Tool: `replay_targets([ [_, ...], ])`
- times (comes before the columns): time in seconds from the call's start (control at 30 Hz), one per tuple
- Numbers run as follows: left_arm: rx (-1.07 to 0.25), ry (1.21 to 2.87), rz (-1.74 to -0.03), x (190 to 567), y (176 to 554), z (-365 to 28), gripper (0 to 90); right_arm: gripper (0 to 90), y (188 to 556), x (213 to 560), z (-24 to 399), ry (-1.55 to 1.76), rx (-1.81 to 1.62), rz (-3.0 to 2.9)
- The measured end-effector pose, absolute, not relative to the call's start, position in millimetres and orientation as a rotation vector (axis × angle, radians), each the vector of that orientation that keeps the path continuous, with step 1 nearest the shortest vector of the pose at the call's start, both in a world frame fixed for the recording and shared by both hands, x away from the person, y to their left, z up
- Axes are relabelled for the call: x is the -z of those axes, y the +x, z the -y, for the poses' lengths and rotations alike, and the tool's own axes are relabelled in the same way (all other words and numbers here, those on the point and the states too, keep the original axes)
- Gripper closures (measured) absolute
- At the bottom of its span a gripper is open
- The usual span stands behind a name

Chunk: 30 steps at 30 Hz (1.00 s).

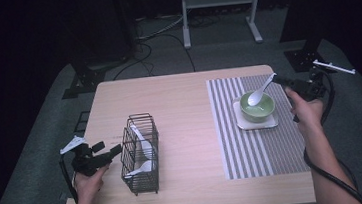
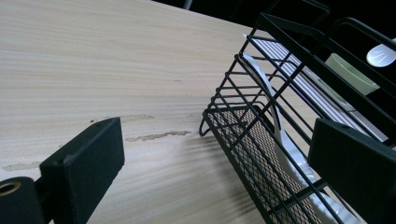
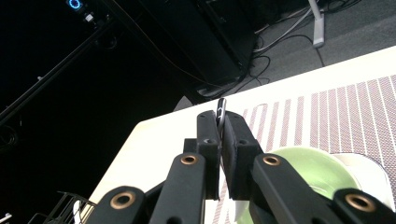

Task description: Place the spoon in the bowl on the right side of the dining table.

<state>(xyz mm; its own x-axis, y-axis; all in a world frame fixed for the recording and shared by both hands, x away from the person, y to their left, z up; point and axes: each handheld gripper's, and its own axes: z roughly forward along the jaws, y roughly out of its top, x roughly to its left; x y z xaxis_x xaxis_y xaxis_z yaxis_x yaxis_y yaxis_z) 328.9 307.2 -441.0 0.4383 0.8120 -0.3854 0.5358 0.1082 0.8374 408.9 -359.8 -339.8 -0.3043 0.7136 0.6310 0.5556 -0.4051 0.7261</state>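
Your right hand-held gripper [image 1: 278, 78] is closed tight on the handle of a white spoon [image 1: 260, 93]; the spoon slants down from the jaws so that its scoop rests inside the green bowl [image 1: 258, 107]; in the right gripper view the two black jaws press together with the thin edge of the handle [image 3: 220, 112] poking up between the pads, and the bowl's green rim [image 3: 308, 165] lies just below them. The bowl sits on a small pale square tray [image 1: 271, 122], and the tray lies on the striped placemat [image 1: 254, 150] at the right side of the desk [image 1: 178, 97].

Your left hand-held gripper [image 1: 107, 153] stands open with nothing between its jaws; it hovers low, just beside the left wall of the black wire basket [image 1: 140, 153]; in the left gripper view one jaw sits over bare wood and the other overlaps the basket's wire side [image 2: 261, 135]. More white spoons [image 1: 143, 156] lie inside the basket, leaning along its length.

No brand, label or readable writing appears on the spoon, the bowl, the basket or the placemat.
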Motion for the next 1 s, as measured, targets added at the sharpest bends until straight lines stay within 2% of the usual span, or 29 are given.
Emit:
replay_targets([
  [1.0, -0.307, 1.558, -1.222, 440.9, 329.1, -307.5, 2.8, 85.8, 416.4, 361.2, 365.0, 1.827, -1.773, -1.597],
])
